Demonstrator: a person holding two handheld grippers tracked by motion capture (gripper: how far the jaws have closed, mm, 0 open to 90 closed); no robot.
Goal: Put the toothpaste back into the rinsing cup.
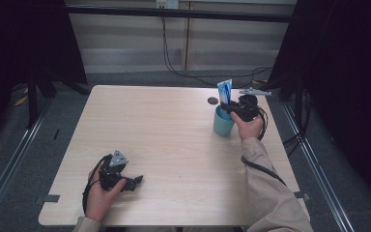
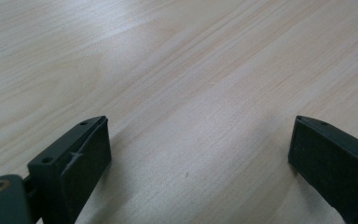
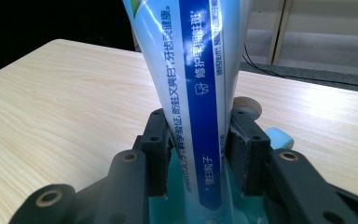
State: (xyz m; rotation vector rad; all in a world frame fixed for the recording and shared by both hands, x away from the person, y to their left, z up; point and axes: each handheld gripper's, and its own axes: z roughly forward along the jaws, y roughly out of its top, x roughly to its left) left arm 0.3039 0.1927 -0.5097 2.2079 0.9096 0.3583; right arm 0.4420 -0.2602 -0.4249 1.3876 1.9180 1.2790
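A blue and white toothpaste tube stands upright in a teal cup at the table's far right. My right gripper reaches over the cup from the right, its black jaws on either side of the tube. In the right gripper view the tube fills the gap of my right gripper, both pads lie against its sides, and the cup's rim shows below. My left gripper rests low at the near left of the table. Its jaws stand wide apart over bare wood.
A small dark round disc lies on the table just behind the cup. A grey metal piece sits at the far right corner. Black cables trail on the floor beyond the light wooden table.
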